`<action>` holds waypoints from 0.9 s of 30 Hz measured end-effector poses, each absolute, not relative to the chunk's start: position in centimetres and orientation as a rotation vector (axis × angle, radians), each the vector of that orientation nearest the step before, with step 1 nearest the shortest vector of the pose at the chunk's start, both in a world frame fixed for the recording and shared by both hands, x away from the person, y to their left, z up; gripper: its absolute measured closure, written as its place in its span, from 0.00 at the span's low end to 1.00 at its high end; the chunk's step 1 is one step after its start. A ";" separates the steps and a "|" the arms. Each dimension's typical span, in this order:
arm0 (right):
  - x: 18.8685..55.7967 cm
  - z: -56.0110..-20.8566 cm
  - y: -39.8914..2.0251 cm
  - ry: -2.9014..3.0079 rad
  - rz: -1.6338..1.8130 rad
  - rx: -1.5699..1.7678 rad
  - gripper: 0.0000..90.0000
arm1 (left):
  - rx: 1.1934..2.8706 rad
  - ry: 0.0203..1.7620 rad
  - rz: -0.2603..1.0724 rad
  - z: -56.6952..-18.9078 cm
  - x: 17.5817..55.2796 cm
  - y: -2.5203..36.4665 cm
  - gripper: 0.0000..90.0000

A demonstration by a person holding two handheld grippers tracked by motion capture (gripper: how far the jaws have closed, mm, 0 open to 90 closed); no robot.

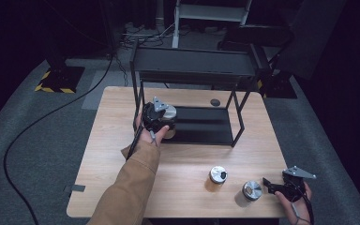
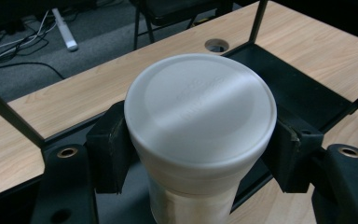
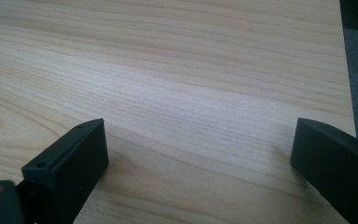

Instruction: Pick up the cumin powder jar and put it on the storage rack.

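My left gripper (image 2: 198, 144) is shut on a white-lidded jar (image 2: 200, 121), its two black jaws pressing the sides just under the lid. In the high view that left gripper (image 1: 161, 119) holds the jar (image 1: 170, 114) at the left end of the black rack's lower shelf (image 1: 206, 124). My right gripper (image 3: 198, 154) stands open over bare wood, nothing between its jaws. In the high view the right gripper (image 1: 272, 185) rests at the table's front right corner, just right of a silver-lidded jar (image 1: 251, 189). Another jar (image 1: 218, 174) with a dark spot on its lid stands left of that one.
The black two-level rack (image 1: 194, 65) stands at the back of the wooden table (image 1: 122, 154), its thin legs (image 1: 238, 119) framing the lower shelf. A round cable hole (image 1: 214, 101) sits behind the rack. Cables run over the grey floor at the left.
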State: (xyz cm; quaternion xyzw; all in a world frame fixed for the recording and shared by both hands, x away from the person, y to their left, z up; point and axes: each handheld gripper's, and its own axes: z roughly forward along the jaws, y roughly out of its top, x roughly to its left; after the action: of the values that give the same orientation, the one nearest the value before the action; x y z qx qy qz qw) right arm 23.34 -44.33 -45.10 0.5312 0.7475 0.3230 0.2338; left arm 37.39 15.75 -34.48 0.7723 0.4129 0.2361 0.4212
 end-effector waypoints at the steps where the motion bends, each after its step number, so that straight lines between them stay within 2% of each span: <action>1: 23.3 -45.1 -44.3 2.052 0.887 1.458 0.04 | 1.941 1.036 0.593 -34.5 37.5 15.8 0.37; 27: 23.3 -45.1 -44.3 2.053 0.887 1.458 0.04 | 1.964 1.102 0.601 -36.1 38.4 16.2 0.36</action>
State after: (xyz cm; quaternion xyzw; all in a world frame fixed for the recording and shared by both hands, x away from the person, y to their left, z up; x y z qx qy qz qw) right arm 23.33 -44.33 -45.10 0.5312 0.7476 0.3230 0.2337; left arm 38.38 16.24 -36.12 0.7742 0.4346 0.2368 0.3945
